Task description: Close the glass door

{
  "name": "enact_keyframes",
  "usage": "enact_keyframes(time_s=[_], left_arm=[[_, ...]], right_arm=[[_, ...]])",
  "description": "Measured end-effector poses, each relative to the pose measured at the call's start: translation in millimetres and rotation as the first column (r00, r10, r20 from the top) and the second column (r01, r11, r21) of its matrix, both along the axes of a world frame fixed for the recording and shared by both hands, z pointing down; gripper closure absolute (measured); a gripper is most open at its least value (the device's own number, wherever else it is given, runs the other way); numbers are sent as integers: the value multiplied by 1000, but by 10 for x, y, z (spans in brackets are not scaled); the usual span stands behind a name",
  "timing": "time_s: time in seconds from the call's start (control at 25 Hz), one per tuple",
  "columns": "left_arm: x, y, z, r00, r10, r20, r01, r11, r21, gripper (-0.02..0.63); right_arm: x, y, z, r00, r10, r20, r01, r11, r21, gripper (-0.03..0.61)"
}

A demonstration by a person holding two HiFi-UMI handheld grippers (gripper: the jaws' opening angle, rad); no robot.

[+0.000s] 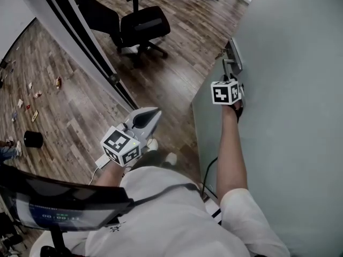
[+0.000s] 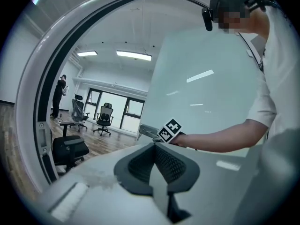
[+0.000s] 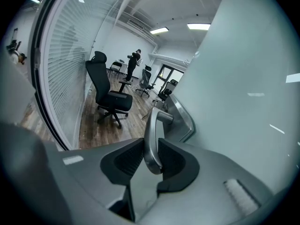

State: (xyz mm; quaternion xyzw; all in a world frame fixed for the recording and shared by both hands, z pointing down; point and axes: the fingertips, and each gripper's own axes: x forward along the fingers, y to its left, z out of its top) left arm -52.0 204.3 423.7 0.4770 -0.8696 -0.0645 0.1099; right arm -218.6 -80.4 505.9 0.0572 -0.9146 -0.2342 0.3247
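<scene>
Head view first: the frosted glass door (image 1: 284, 100) fills the right side, standing ajar over the wood floor (image 1: 161, 79). The right gripper (image 1: 232, 78) is stretched out to the metal door handle (image 1: 233, 62) on the door's near edge. From up here its marker cube covers the tips, so the grip itself is hard to judge. The left gripper (image 1: 152, 114) hangs low in front of the person's white shirt (image 1: 177, 218), well apart from the door and pointing across the floor. A black office chair (image 1: 140, 27) stands beyond it, by the dark-framed glass partition (image 1: 80, 33).

Over to the left gripper view: the two dark pads meet, closed together with nothing between them. Past them is the door pane, with the right arm reaching along it.

Now the right gripper view: here it's clear. The jaws are narrowed on the curved lever of the handle, one pad pressing each side of it, and the lever's mounting plate is just beyond on the glass. A distant person (image 3: 133, 63) stands among more chairs.
</scene>
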Motion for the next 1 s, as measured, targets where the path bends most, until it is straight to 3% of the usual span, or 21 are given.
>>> enact_keyframes(time_s=[0.44, 1.0], left_arm=[[-1, 531, -208, 999, 12, 53, -13, 1000, 24, 609], [-39, 1207, -242, 998, 35, 57, -37, 999, 38, 609]], right_arm=[[152, 544, 13, 997, -72, -9, 72, 997, -10, 479], [321, 1300, 15, 985, -172, -6, 172, 985, -13, 479]])
